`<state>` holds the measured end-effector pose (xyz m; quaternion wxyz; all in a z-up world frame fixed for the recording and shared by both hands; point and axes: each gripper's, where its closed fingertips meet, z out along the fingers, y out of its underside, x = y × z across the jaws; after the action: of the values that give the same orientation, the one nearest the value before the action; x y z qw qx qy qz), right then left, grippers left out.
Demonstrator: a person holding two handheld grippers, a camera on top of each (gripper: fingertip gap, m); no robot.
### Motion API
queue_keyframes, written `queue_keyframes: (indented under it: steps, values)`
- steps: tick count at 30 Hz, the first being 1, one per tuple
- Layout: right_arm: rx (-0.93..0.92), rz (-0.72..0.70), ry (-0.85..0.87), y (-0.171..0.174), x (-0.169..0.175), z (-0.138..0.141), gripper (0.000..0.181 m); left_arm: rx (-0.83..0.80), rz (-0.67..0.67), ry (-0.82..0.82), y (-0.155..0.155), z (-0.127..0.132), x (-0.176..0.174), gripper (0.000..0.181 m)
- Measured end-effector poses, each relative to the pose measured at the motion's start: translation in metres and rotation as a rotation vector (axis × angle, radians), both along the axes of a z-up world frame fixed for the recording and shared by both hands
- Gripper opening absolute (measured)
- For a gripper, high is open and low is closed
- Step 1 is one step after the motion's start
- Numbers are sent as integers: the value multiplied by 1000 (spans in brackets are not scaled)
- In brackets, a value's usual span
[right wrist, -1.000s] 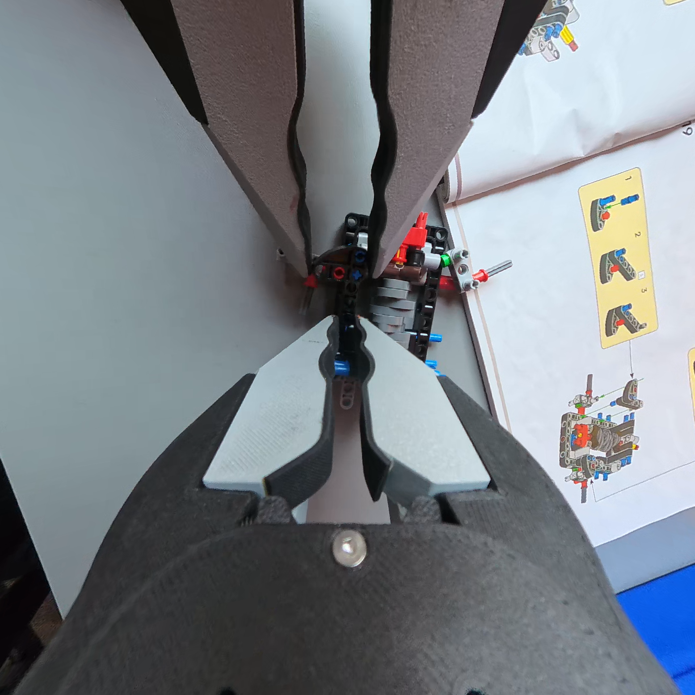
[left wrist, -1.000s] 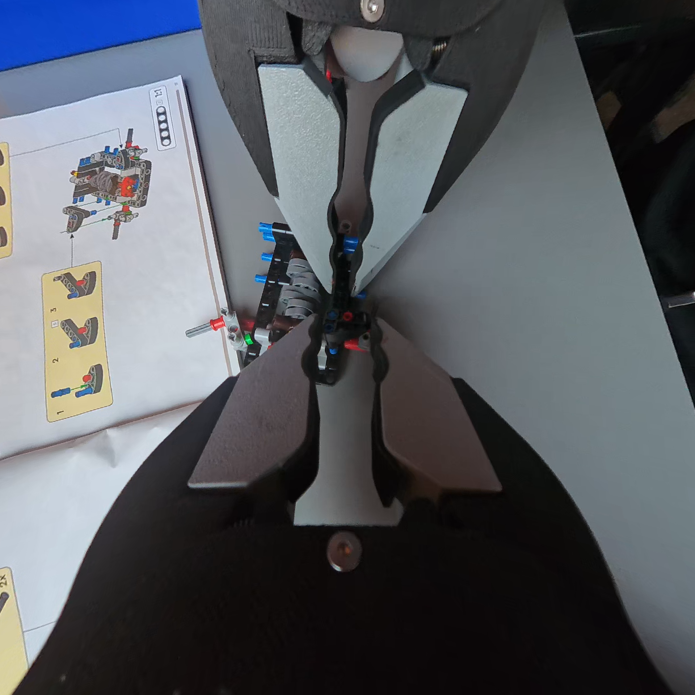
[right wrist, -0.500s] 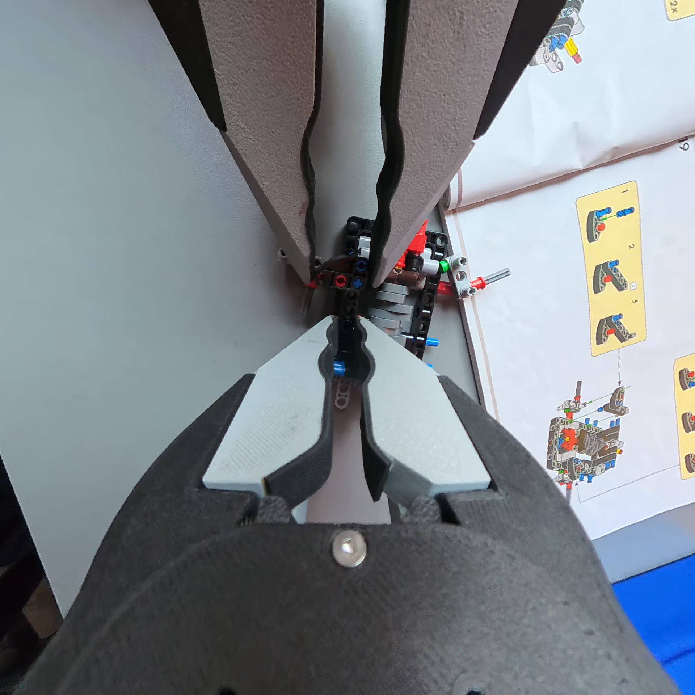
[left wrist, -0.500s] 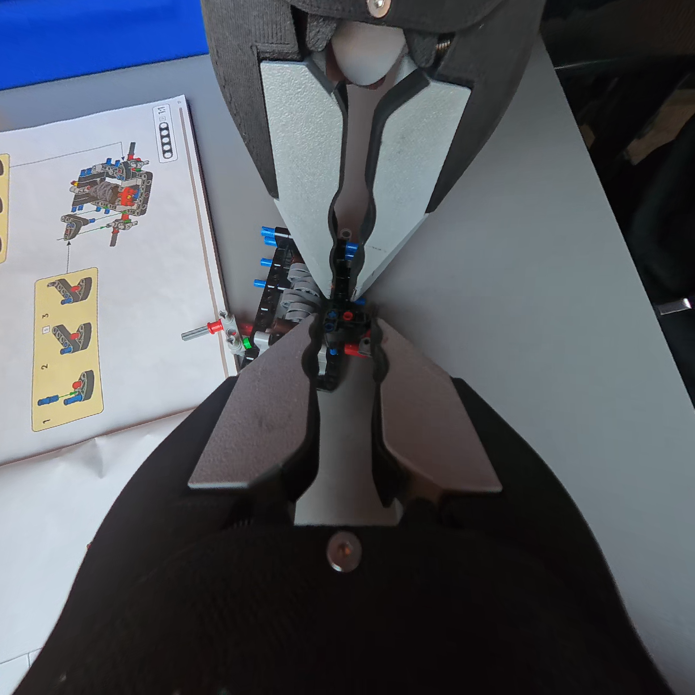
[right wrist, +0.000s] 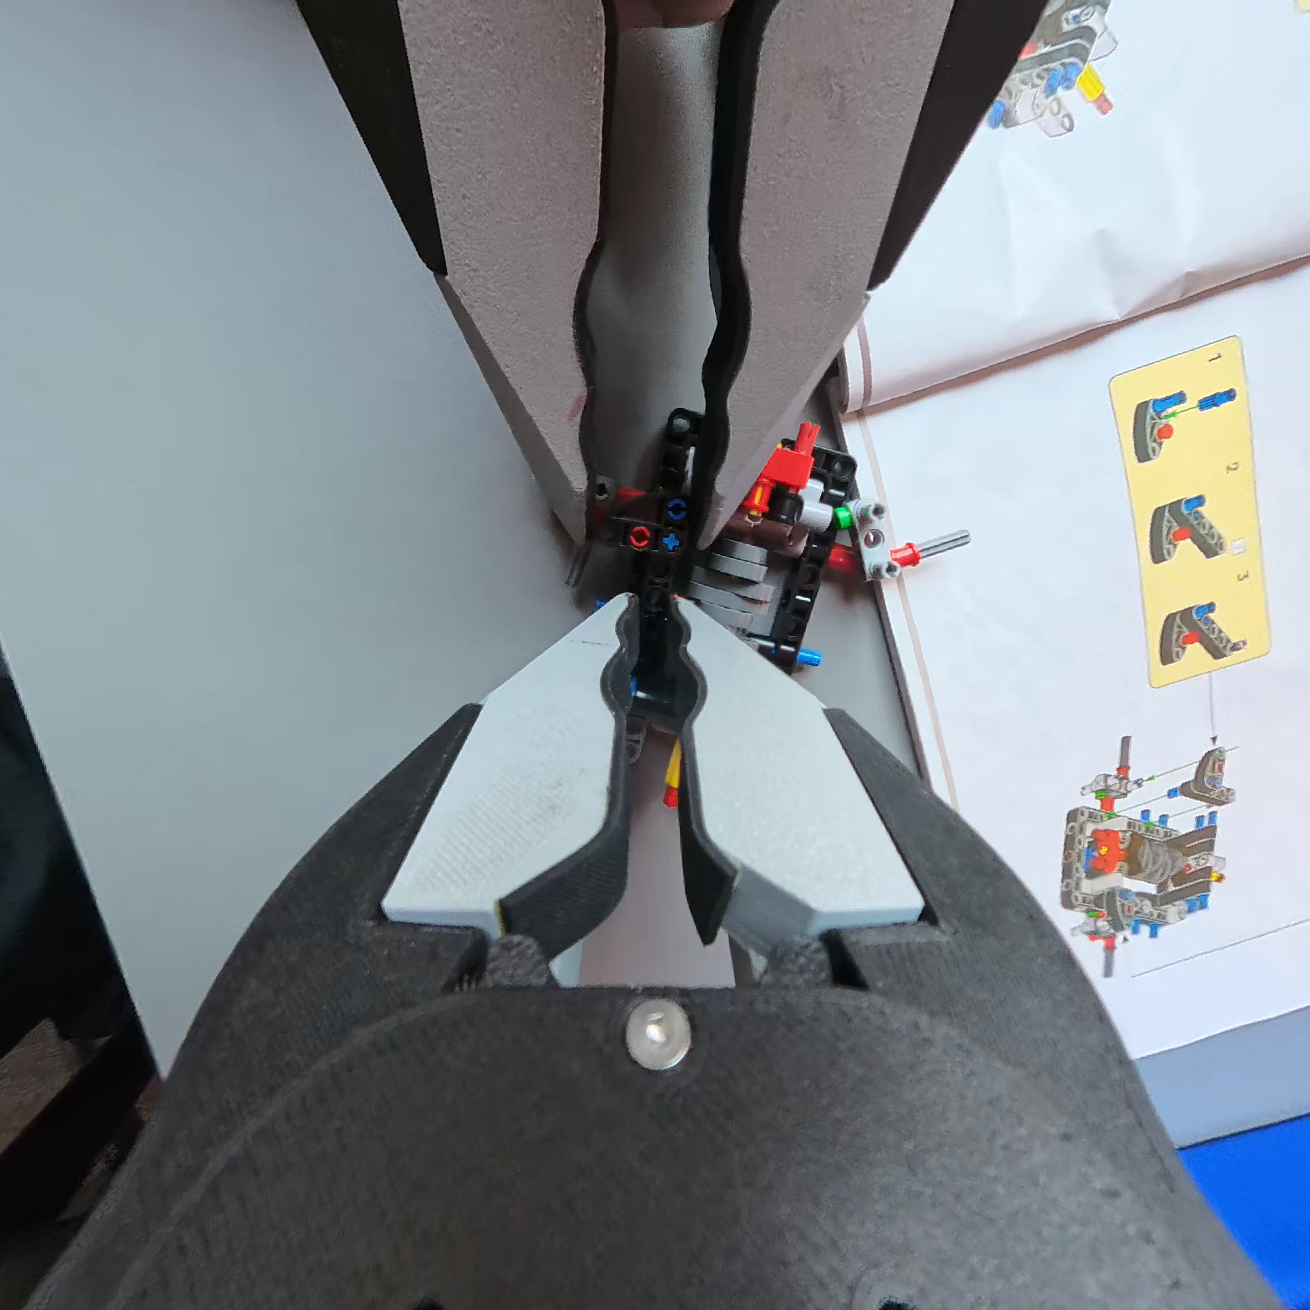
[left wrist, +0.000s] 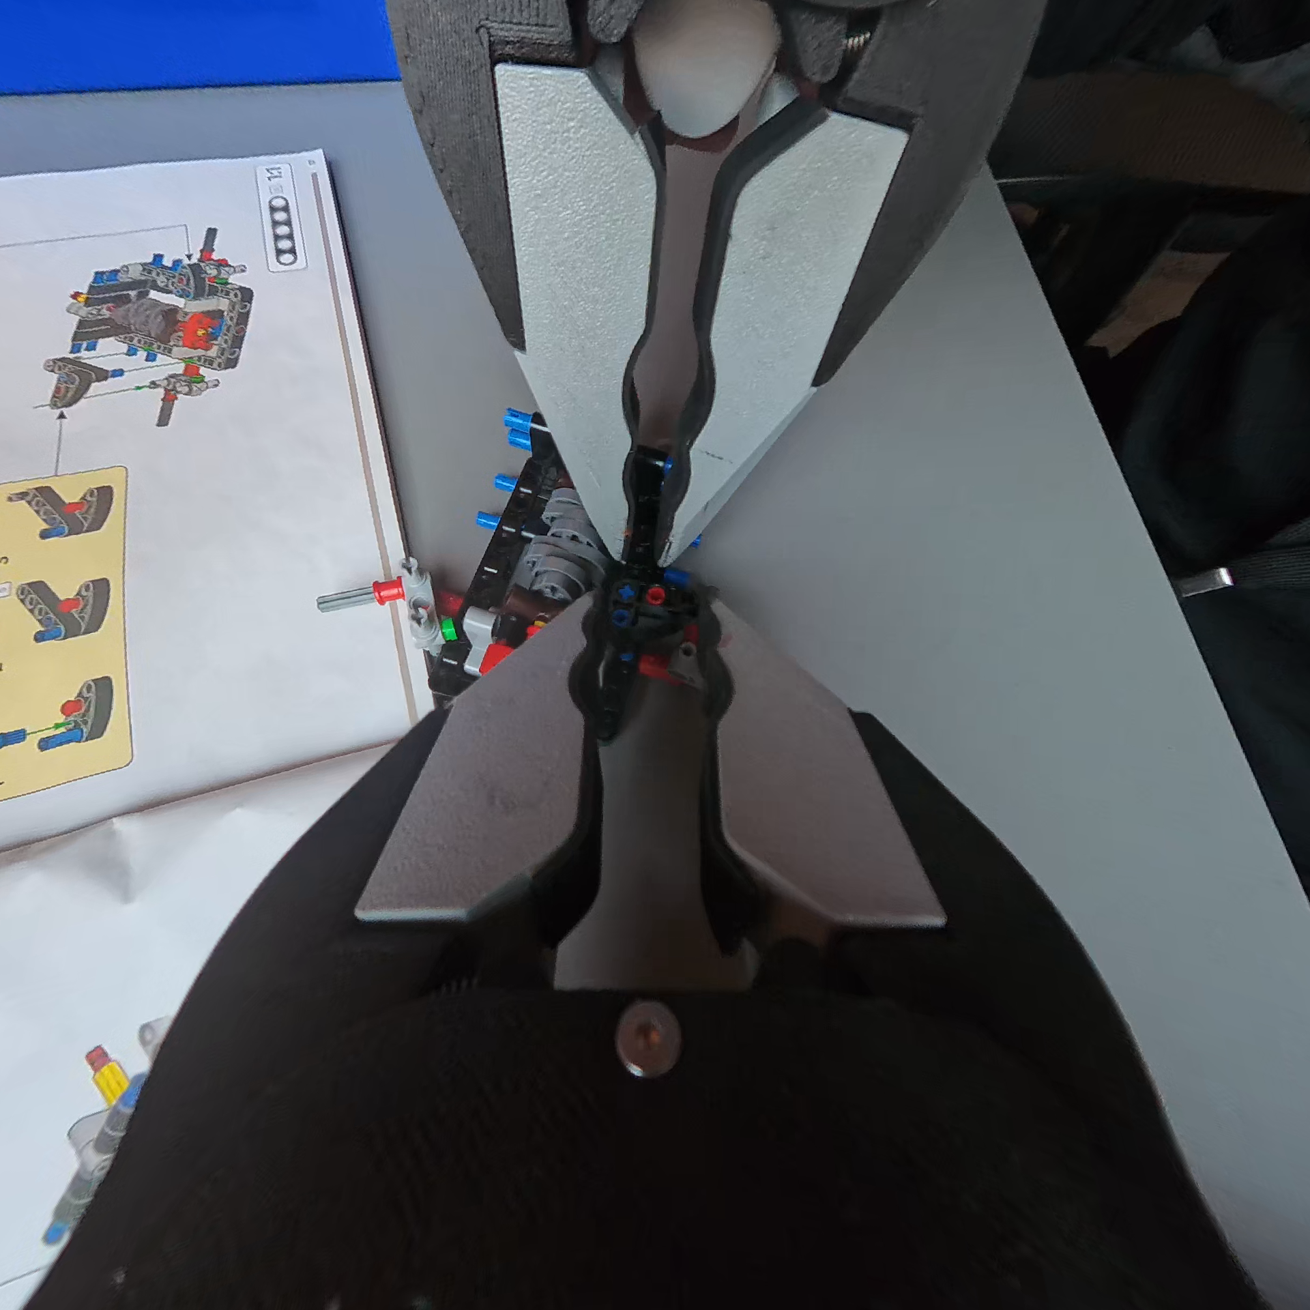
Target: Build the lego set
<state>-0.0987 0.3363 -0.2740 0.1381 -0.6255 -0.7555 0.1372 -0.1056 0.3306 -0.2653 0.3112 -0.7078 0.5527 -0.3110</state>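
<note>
On a grey table (left wrist: 957,638), beside an open instruction booklet (left wrist: 234,567), two grippers meet nose to nose over a small black frame (right wrist: 815,567) of Lego beams with a grey gear inside. Right gripper (right wrist: 656,609), pale-fingered, is clamped on one end of the frame's near beam. Left gripper (left wrist: 648,624), dark-fingered, pinches a small black angled piece (right wrist: 638,524) with red and blue pins against that beam. Judging by this, a side piece is being pressed on; next it needs firm, straight pressure until the pins seat.
</note>
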Motion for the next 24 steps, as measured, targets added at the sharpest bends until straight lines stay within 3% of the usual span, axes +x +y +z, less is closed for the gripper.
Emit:
queue_keyframes:
  steps: [3,10,14,24]
  values:
    - [-32,-32,-16,-1,-1,0,4,-58,5,-11,-1,0,-2,22]
    - [-14,-63,-50,0,0,0,3,-6,61,1,7,13,-29,13]
    - [-40,-70,-53,-2,0,0,3,-57,65,108,1,-3,-38,12]
    - [-58,-81,-48,-4,-1,0,3,-51,9,153,-18,-17,-19,2]
